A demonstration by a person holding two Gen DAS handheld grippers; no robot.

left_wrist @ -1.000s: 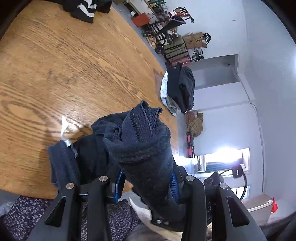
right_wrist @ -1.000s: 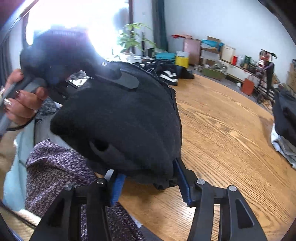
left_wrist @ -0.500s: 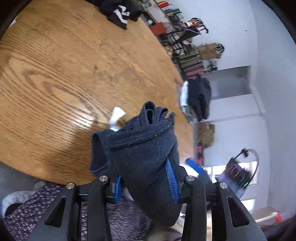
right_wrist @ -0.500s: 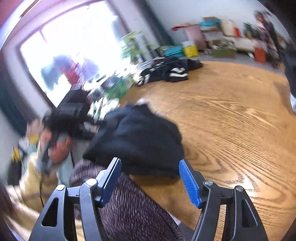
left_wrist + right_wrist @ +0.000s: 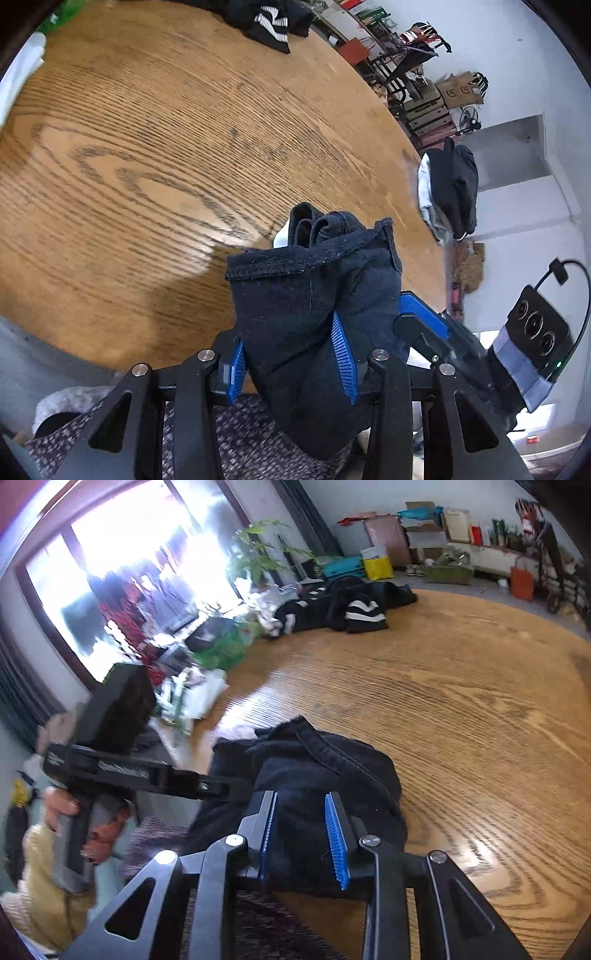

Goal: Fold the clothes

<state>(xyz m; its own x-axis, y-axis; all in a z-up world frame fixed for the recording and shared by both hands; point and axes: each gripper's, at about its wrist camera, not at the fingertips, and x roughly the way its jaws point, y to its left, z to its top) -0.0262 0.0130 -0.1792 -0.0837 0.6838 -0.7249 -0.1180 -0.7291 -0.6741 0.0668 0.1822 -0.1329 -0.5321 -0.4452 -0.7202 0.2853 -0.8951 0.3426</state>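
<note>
Am holding left gripper (image 5: 295, 358) clamped on bunched navy garment (image 5: 314, 295). Right gripper (image 5: 304, 836), jaws just closing, half-shut around fabric; grip unclear. Regripping hem at 12 o'clock, lowering onto table (image 5: 147, 147).

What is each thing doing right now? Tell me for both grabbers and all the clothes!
Left gripper: shut on the dark garment.
Dark garment: bunched, at the near edge of the table.
Right gripper: jaws have just been closing, garment between them; grip unclear.
Striped clothes: loose heap at the far edge.
Black and white pile: stacked at the table's edge.
Table: wooden.
</note>
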